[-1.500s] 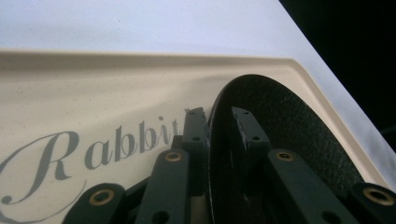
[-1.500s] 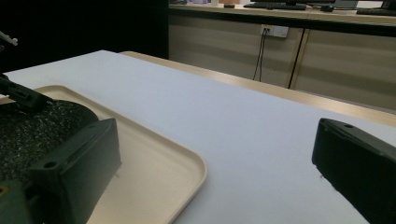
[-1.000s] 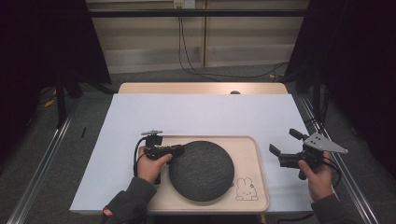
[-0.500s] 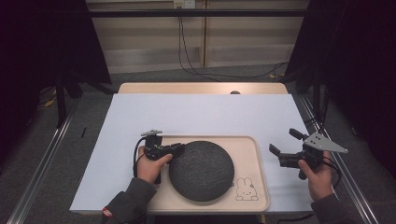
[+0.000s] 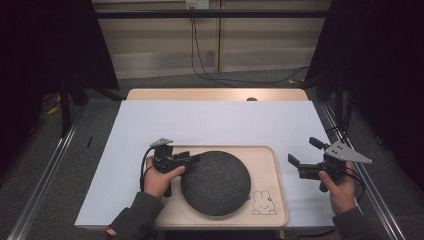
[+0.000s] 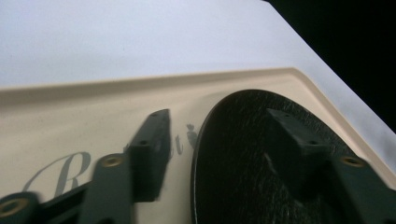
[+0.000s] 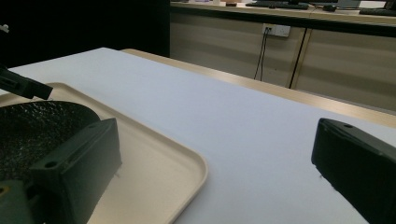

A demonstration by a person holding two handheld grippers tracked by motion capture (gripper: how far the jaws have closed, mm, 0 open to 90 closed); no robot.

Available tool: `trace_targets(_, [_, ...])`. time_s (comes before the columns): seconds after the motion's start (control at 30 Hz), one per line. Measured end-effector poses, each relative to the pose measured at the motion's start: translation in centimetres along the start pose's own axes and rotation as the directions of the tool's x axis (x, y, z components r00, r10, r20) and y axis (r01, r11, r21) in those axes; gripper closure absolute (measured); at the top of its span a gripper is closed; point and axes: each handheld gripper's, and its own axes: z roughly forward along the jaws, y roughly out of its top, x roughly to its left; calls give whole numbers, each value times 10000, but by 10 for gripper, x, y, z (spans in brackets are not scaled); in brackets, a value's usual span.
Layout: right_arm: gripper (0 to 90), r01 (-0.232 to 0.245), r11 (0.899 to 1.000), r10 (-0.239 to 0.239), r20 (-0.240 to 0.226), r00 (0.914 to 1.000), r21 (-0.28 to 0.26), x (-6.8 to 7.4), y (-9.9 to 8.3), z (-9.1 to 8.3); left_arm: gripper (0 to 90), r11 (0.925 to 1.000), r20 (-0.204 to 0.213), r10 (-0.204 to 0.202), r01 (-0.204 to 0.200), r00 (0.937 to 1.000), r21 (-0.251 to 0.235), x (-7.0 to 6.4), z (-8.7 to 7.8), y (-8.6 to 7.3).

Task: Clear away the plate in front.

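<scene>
A round black textured plate (image 5: pixel 216 182) lies on a cream tray (image 5: pixel 274 172) with a bunny drawing (image 5: pixel 263 202) in its near right corner. My left gripper (image 5: pixel 192 159) stands open at the plate's left rim. In the left gripper view the plate (image 6: pixel 243 154) has its edge between the two jaws of my left gripper (image 6: pixel 219 130), one jaw over the tray (image 6: pixel 70 121), the other over the plate. My right gripper (image 5: pixel 305 152) is open over the white sheet, to the right of the tray and apart from it. In the right gripper view my right gripper (image 7: pixel 215 154) holds nothing, with the tray corner (image 7: pixel 187 168) ahead.
A white sheet (image 5: pixel 215 122) covers the table, whose wooden far edge (image 5: pixel 215 94) shows beyond it. Cables hang at the back wall (image 5: pixel 200 50). Metal rails run along both sides of the table. The left gripper's tip (image 7: pixel 23 86) shows far left in the right gripper view.
</scene>
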Motion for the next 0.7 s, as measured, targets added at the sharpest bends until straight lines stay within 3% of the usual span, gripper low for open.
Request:
trace_targets(0.2, [10,68,9999,-67,-27,10000,82,0,0,-1,233,9990,119,342,-339,9993,-287,-1,-1,3])
trace_targets(0.27, [10,106,9998,-104,-90,9999,156,0,-1,-2,210,9985,76,384,-380,9992,-386,-1,-1,4])
trace_targets(0.33, [10,168,9996,-168,-17,9999,206,2,-2,-3,188,9965,6,678,-677,9977,-482,-2,-3,6])
trace_targets(0.5, [10,217,9994,-213,-148,9997,262,2,-2,-2,141,9956,-19,659,-659,9978,-673,-1,-4,7])
trace_targets(0.7, [10,280,9990,-272,-233,9994,352,3,-3,-2,92,9901,-100,1043,-1048,9945,-931,-2,-9,9])
